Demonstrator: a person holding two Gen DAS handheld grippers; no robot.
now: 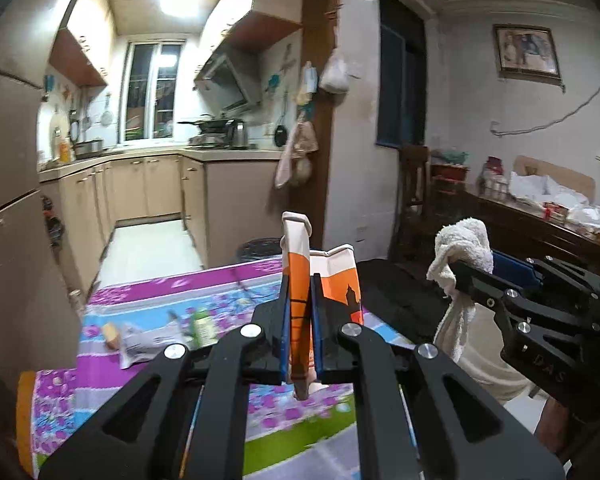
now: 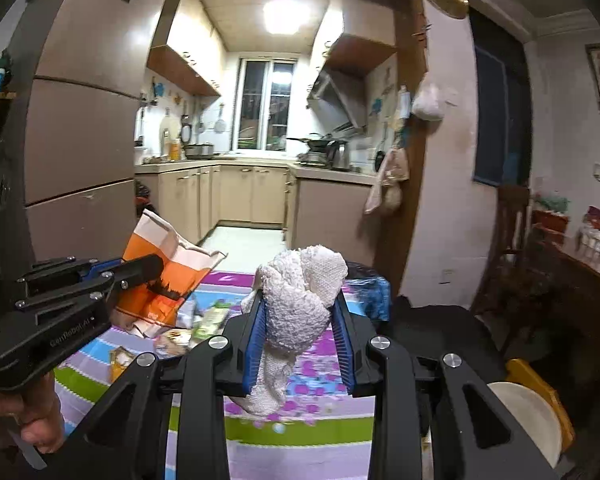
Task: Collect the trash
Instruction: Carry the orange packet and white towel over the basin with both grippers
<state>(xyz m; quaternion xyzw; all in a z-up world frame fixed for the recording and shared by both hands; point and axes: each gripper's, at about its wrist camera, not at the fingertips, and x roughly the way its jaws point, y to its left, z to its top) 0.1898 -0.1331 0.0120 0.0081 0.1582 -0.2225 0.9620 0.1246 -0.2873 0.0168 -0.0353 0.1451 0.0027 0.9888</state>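
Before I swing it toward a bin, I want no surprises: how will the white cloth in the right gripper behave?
Probably floppy: the white cloth bunches above the right gripper and its tail droops below the pads. Likely light, since it keeps its place without stretching. Its rough weave should grip well, though the loose tail may sway or snag.

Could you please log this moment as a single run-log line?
left claw: shut on bag | right claw: shut on cloth | both held above table | wrappers on table
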